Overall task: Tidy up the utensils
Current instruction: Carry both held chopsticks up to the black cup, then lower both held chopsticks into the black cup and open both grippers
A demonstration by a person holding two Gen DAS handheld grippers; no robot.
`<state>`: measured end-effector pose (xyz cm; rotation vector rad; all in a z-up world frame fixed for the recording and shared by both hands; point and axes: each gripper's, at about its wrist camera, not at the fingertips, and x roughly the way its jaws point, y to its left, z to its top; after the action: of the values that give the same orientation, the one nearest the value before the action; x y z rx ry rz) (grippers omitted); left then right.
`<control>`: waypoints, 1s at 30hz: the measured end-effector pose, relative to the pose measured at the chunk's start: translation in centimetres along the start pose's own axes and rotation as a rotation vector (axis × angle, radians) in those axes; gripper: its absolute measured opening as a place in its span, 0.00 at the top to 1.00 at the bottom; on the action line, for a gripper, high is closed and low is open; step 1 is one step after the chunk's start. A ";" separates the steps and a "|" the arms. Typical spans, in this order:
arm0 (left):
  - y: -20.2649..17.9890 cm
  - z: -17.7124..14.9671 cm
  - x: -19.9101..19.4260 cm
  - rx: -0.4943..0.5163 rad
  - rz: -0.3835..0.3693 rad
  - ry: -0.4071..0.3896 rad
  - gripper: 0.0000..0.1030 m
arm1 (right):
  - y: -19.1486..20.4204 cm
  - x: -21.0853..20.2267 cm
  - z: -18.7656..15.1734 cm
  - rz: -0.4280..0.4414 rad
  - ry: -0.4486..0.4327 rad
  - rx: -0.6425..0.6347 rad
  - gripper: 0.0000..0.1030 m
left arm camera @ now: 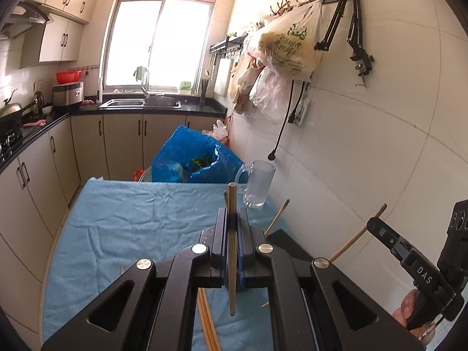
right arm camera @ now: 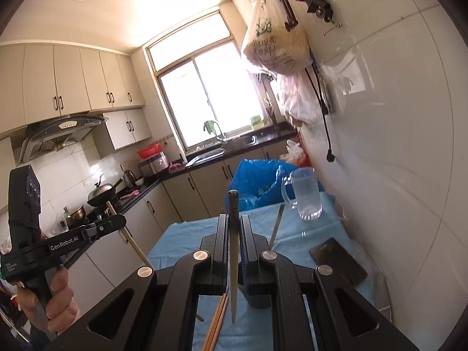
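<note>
Chopsticks, two, one pinched in each gripper. Left gripper [left arm camera: 232, 225]: jaws closed narrow on a pale wooden chopstick [left arm camera: 232, 251], held upright with both ends projecting past the pads. Right gripper [right arm camera: 233, 231]: jaws likewise closed narrow on a second chopstick [right arm camera: 233, 251] with a darker top end, also upright. Both are carried above the table's blue cloth [left arm camera: 131, 222]. Further chopsticks [left arm camera: 209, 327] are seen lying on the cloth at the near edge, below the left gripper. Glass mug [left arm camera: 259, 185]: stands empty at the far right corner of the cloth, beside the tiled wall, and is judged the likely holder for the utensils. Dark phone [right arm camera: 339, 260]: lies flat on the right side of the cloth, nearer than the mug. Blue bag [left arm camera: 196, 158]: sits behind the table's far edge. Hazards noted: each stick is gripped at a single narrow point, so pivoting or slipping could be caused by any tilt; the mug's rim could be struck by a projecting lower end and the mug tipped; the two sticks could be crossed if both are brought to the mug together.
</note>
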<state>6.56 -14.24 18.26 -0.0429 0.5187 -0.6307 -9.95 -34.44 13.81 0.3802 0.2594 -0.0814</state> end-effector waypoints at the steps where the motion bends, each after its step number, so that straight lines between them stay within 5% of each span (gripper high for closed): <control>1: -0.3 0.6 0.2 0.001 -0.003 -0.011 0.95 | 0.0 0.1 0.3 -0.001 -0.007 0.000 0.92; 10: -1.7 4.2 2.7 0.000 -0.015 -0.063 0.95 | -0.6 2.1 3.2 -0.032 -0.052 0.004 0.92; 16: -1.4 4.5 6.2 -0.018 -0.010 -0.030 0.95 | -1.5 4.7 4.1 -0.061 -0.056 0.006 0.92; 30: 0.8 1.9 14.0 -0.071 0.018 0.111 0.95 | -5.6 11.9 1.3 -0.093 0.104 0.082 0.92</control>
<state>17.51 -21.89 13.50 -0.0707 0.6480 -0.5990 1.13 -40.48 9.77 0.4541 0.3773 -0.1647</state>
